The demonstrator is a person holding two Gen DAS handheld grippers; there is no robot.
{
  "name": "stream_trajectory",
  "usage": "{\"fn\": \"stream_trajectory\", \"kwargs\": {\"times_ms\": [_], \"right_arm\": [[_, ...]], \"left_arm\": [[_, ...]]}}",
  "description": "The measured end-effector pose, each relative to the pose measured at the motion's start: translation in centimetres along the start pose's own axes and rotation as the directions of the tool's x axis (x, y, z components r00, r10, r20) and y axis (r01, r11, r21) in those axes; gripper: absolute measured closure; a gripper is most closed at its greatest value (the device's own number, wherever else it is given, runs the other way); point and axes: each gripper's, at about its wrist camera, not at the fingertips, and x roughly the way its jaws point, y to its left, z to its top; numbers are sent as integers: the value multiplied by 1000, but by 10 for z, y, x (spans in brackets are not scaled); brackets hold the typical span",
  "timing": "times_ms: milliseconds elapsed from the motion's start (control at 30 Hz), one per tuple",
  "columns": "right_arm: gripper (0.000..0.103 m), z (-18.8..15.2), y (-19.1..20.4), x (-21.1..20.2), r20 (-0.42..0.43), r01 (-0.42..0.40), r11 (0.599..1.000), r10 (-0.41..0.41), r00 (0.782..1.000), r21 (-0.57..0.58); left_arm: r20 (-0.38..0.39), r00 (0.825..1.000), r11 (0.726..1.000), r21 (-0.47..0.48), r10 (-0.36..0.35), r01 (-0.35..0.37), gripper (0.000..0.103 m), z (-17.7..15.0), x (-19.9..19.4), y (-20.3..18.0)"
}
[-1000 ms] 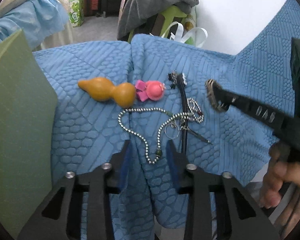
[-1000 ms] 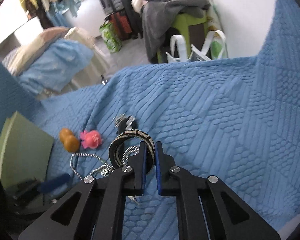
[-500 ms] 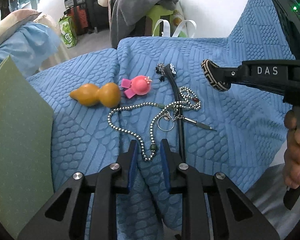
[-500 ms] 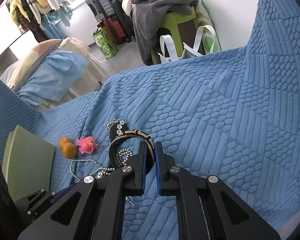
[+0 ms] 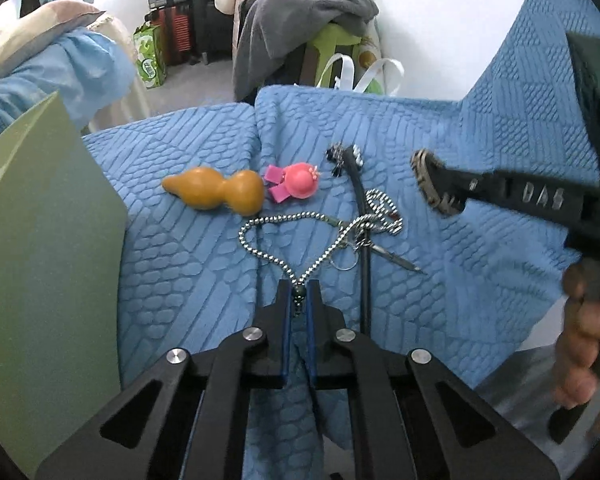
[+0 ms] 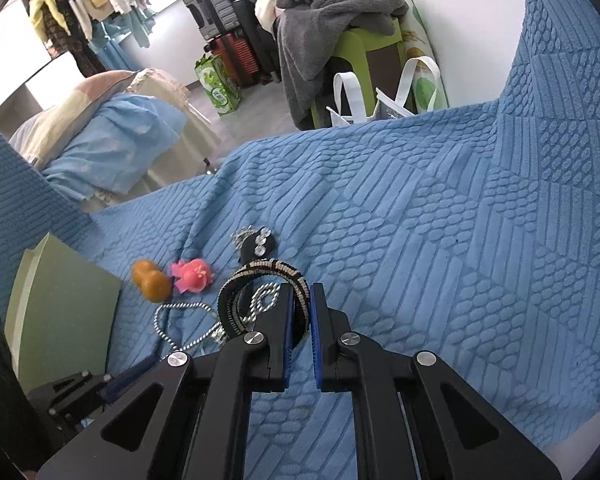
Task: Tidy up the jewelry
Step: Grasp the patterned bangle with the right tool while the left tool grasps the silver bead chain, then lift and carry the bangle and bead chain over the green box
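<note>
A silver bead chain (image 5: 268, 240) lies looped on the blue quilt (image 5: 188, 264). Its near end runs in a tight V into my left gripper (image 5: 299, 294), whose jaws are closing with the end bead pinched between the pads. My right gripper (image 6: 310, 300) is shut on a black-and-cream woven bracelet (image 6: 236, 300) and holds it above the quilt. From the left wrist view this bracelet (image 5: 430, 184) hangs to the right of the chain. A black hair band with rhinestones (image 5: 358, 200), a key ring and a small pin are tangled with the chain's far end.
An orange gourd charm (image 5: 216, 192) and a pink charm (image 5: 298, 184) lie just beyond the chain. A green board (image 5: 40, 240) stands at the left. A person's hand (image 5: 584, 344) grips the right tool. Beyond the quilt edge are a chair with clothes and bags.
My left jaws have narrowed from well apart to pinching the chain's near end, and the chain's loop has drawn into a V. The right gripper still holds the bracelet.
</note>
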Motion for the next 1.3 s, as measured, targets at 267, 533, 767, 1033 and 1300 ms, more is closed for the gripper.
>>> {"fn": "stream_trajectory", "kwargs": {"times_ms": [267, 533, 767, 1033, 1300], "right_arm": [[97, -18, 16, -16, 0, 22, 998, -22, 1000, -51], [97, -24, 29, -54, 38, 3, 1000, -2, 999, -25], [97, -8, 48, -96, 85, 8, 1000, -6, 996, -26], [97, 14, 71, -147, 141, -12, 999, 16, 990, -30], [97, 39, 107, -189, 186, -36, 996, 51, 981, -84]], "left_arm": [[44, 996, 994, -69, -79, 82, 97, 10, -28, 9], [111, 985, 984, -100, -134, 146, 97, 29, -74, 16], [168, 972, 978, -100, -163, 181, 97, 56, -122, 20], [219, 958, 975, -83, -185, 207, 97, 83, -175, 26], [275, 946, 980, -52, -173, 194, 97, 106, -230, 35]]}}
